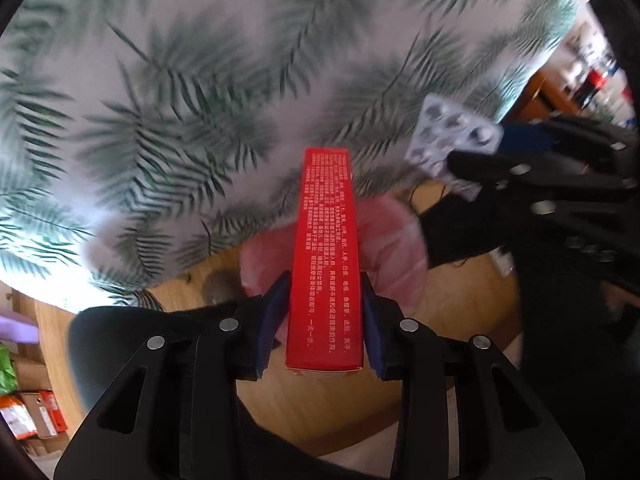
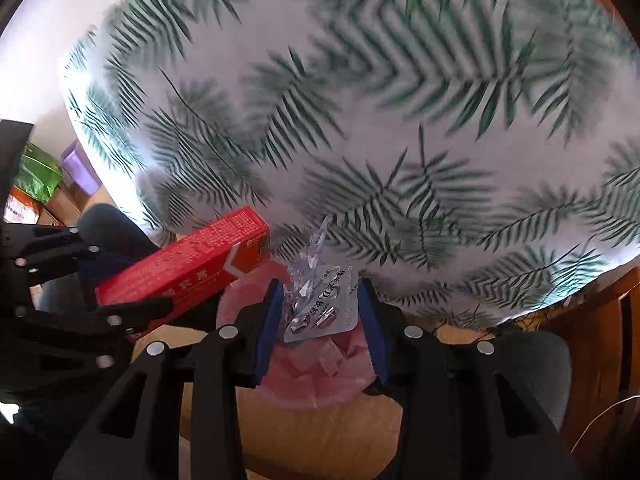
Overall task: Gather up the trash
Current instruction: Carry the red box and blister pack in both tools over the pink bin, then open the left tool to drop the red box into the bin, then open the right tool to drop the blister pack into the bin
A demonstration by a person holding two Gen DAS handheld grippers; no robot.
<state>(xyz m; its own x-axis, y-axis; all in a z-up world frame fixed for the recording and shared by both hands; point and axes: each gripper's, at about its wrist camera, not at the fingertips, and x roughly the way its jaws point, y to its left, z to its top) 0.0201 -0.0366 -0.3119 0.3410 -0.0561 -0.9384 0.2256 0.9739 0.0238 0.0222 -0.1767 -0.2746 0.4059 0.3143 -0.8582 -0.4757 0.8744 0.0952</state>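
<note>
The left gripper (image 1: 325,320) was clamped on a long red box (image 1: 326,264), its blue pads (image 1: 272,320) pressed flat against the box's two long sides, so the jaws stood only as far apart as the box is wide. The box ran straight out from the fingers, its far end over the edge of a tablecloth (image 1: 180,100) printed with green fern leaves. Its upper face carried several columns of small white Chinese characters, too fine and blurred to read; in the right wrist view the same red box (image 2: 188,268) showed a white chevron mark and a small dark label patch near its end, also illegible. The right gripper (image 2: 320,312) was closed on a silver blister pack (image 2: 324,308), which sat crumpled between the blue pads (image 2: 266,320) with torn clear plastic sticking up from it. Its foil back bore printed text of which a large "D" among Chinese characters could be made out, the rest being unclear. From the left wrist camera the blister pack (image 1: 452,136) showed its rows of emptied pockets, gripped by the dark fingers of the right gripper (image 1: 472,176). Both grippers pointed steeply down, and below them lay a pink plastic bag (image 2: 320,376) lining a bin on a wooden floor (image 1: 328,400), just beside the table. The blister pack hung directly over the pink liner, and the red box over its near edge.
</note>
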